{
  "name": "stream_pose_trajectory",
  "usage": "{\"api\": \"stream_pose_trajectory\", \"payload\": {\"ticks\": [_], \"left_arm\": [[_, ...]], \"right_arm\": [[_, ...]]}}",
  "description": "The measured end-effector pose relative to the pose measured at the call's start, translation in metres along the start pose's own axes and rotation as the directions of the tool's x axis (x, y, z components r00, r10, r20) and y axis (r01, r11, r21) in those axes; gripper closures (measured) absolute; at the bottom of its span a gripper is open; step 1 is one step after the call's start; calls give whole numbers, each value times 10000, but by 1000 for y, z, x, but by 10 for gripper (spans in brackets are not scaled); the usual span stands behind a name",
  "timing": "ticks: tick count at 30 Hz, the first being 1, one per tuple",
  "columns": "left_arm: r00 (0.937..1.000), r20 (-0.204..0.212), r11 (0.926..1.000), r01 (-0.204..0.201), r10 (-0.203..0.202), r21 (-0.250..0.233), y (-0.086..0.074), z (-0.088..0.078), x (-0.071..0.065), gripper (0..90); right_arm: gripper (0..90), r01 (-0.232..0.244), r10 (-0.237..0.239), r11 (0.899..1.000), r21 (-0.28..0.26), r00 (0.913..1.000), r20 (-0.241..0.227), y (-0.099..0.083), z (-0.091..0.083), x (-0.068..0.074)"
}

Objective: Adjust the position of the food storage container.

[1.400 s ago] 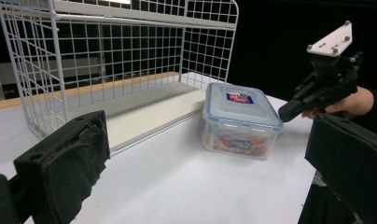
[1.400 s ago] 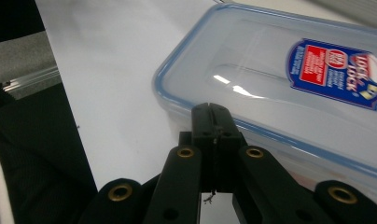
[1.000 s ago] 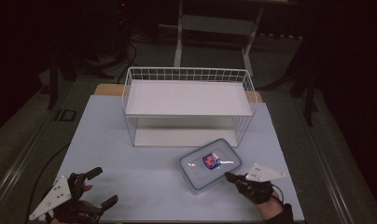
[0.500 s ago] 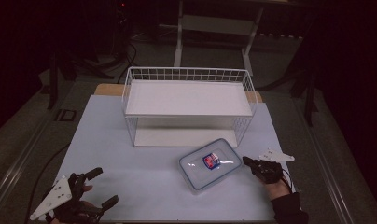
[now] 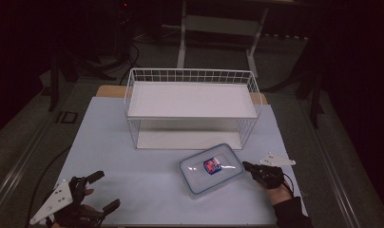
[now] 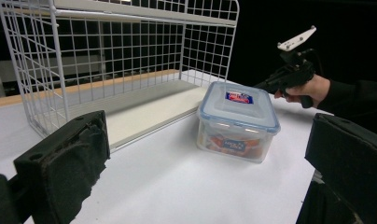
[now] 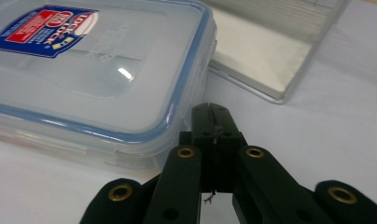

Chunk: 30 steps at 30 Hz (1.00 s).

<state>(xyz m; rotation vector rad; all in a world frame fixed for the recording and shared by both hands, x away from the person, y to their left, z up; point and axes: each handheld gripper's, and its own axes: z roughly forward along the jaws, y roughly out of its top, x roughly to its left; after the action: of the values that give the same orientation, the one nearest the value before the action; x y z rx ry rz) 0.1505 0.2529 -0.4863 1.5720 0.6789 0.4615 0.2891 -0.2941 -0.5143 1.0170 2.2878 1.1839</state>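
A clear plastic food box [image 5: 211, 168] with a blue-rimmed lid and a red and blue label stands on the white table, in front of the wire rack. My right gripper [image 5: 247, 166] is shut with nothing between its jaws, its tip [image 7: 211, 112] right beside the box's [image 7: 98, 74] right side; contact cannot be told. My left gripper [image 5: 103, 191] rests open at the near left corner, far from the box [image 6: 237, 121]. Its two black pads [image 6: 67, 163] stand wide apart with nothing between them.
A white wire rack [image 5: 192, 107] with a flat upper shelf and a white base plate [image 6: 144, 109] stands at the table's middle back. The table's [image 5: 133, 190] front and right edges lie close to both hands. Dark floor and stands surround the table.
My right gripper has moved from the box's near right corner out to the right and then settled at the box's right side. The left gripper has stayed put.
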Motion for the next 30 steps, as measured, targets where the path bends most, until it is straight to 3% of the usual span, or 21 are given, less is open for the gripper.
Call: {"api": "stream_pose_trajectory", "payload": {"ticks": [16, 25, 30], "left_arm": [[10000, 52, 10000, 24, -24, 64, 0, 2, -1, 0], [10000, 86, 10000, 17, -18, 82, -1, 3, -1, 0], [10000, 87, 9999, 1, -2, 107, -1, 3, -2, 0]], "right_arm": [[900, 48, -46, 10000, 30, 9974, -712, -6, -12, 24], [900, -133, 131, 9999, -14, 9942, -1064, -10, -22, 30], [900, 44, -60, 9998, -173, 9960, -896, -7, -28, 34]]}}
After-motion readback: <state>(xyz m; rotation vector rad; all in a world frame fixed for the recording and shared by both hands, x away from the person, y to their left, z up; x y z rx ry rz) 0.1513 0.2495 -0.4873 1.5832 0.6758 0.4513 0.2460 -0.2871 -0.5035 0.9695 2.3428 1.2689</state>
